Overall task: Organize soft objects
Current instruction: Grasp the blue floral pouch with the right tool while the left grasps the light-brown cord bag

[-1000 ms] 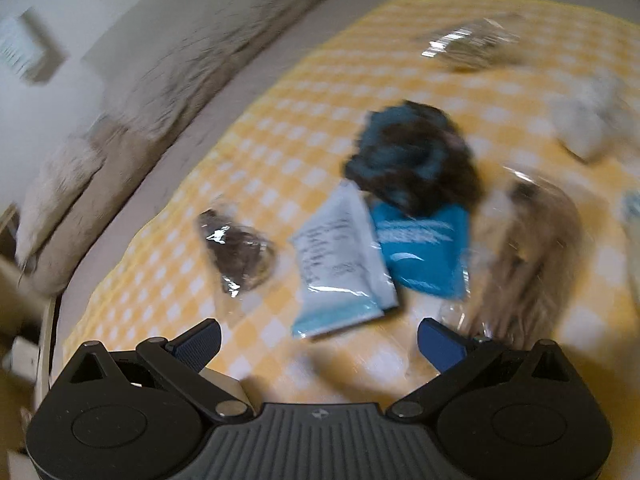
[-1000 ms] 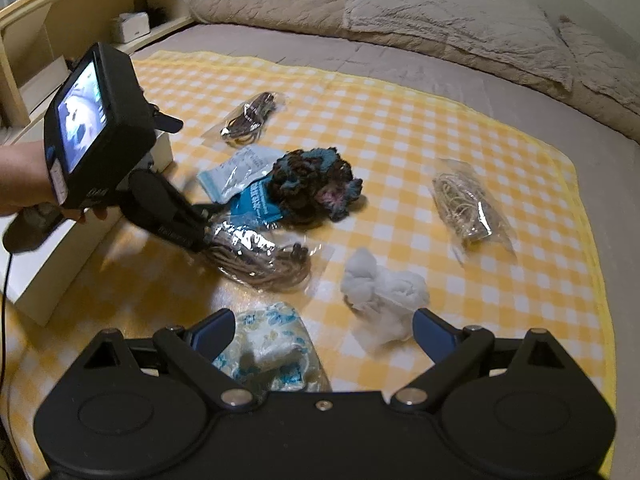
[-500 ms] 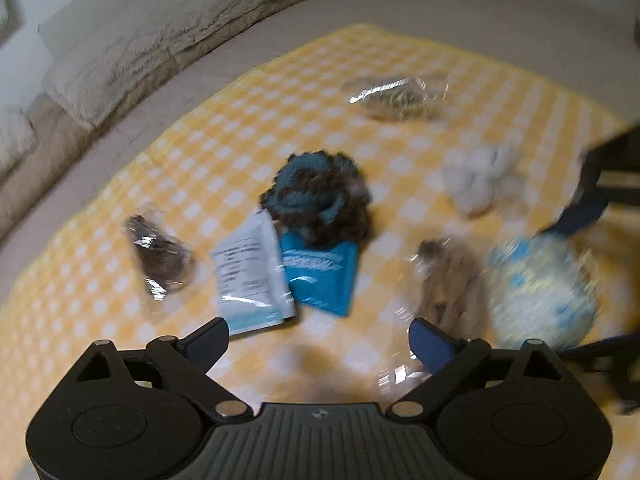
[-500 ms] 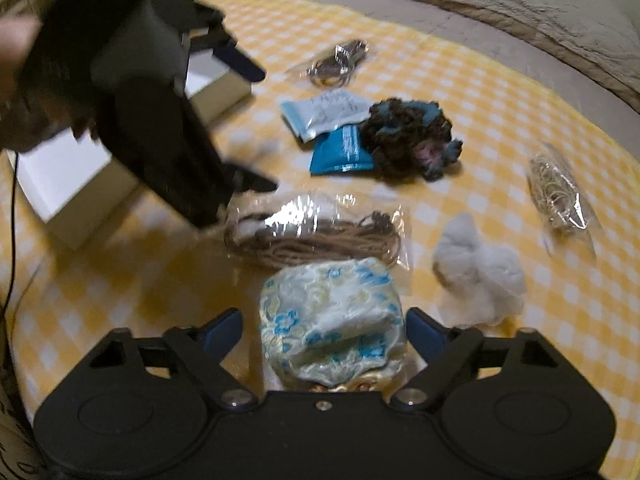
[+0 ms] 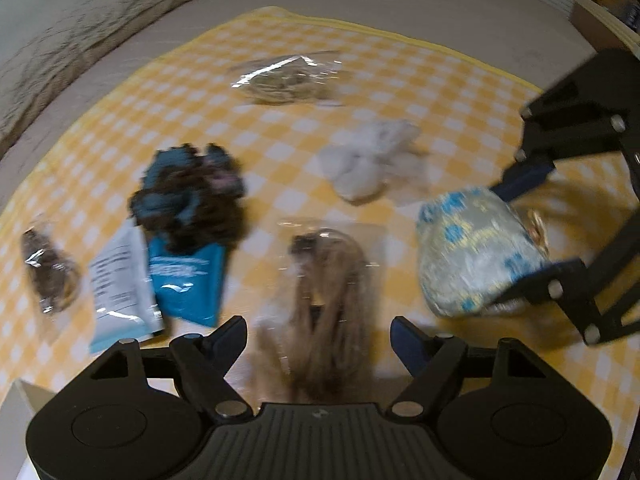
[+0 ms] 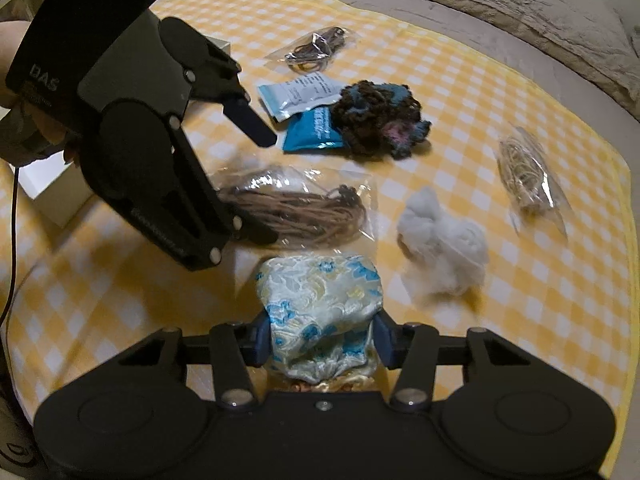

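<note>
My right gripper [image 6: 318, 342] is shut on a blue-and-gold brocade pouch [image 6: 320, 312]; the pouch [image 5: 476, 252] also shows in the left wrist view between the right gripper's fingers [image 5: 524, 174]. My left gripper [image 5: 318, 338] is open, its jaws on either side of a clear bag of brown cord [image 5: 328, 284], low over it; the bag [image 6: 296, 208] lies beside the left gripper [image 6: 264, 184]. On the yellow checked cloth [image 6: 460, 80] lie a dark crocheted piece [image 6: 380, 118], a white fluffy wad [image 6: 440, 236], a blue packet [image 6: 312, 130] and a white packet [image 6: 296, 94].
Two more clear bags lie on the cloth: dark cords [image 6: 316, 48] at the back, pale string [image 6: 528, 176] to the right. A white box [image 6: 52, 188] stands at the cloth's left edge. Pillows [image 6: 540, 12] line the far side of the bed.
My right gripper has closed on the brocade pouch. My left gripper has swung right and dropped low over the bag of brown cord.
</note>
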{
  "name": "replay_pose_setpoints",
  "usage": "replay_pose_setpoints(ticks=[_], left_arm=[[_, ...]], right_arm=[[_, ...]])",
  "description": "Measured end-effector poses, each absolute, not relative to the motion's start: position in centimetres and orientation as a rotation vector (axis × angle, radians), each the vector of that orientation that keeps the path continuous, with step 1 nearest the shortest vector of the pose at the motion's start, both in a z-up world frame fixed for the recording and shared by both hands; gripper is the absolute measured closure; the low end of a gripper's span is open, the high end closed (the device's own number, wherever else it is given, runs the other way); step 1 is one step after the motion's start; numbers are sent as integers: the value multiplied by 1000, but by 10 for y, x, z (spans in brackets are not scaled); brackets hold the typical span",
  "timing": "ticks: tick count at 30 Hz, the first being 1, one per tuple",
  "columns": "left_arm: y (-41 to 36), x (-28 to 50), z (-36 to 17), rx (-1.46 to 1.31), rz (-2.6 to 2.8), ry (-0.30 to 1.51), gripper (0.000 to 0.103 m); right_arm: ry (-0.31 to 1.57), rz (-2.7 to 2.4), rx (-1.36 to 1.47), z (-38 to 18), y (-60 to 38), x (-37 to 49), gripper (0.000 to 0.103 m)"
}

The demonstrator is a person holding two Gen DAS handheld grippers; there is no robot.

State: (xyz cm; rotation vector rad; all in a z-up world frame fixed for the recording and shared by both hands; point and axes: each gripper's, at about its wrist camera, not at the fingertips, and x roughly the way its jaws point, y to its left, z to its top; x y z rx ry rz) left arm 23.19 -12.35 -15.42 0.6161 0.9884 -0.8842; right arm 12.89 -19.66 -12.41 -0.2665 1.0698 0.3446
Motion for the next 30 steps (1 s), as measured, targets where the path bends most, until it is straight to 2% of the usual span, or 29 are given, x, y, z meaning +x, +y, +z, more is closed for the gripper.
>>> replay_pose_setpoints(ticks=[3,5,9,14,20,30], left_arm=[[-130,227,-159,650,-881,992,30],[-130,228,-159,632,-882,999,39],[-131,227,-159,601,-869,1018,46],[-131,225,-156,559,-838,1029,65],[-123,221,-144,489,-793,1018,68],[-80,210,-86,320,-662,895,68]], right_arm=[[1072,317,-255,-124,-205,127,53],[1074,300,-244,-124,-211,127,53],[1074,282,-230,-122,-217,125,53],[1069,274,-218,-117,-217,123,53],[1057,247,-209,-111,-218,121,53],[980,149,-155,-85,-219,121,53]])
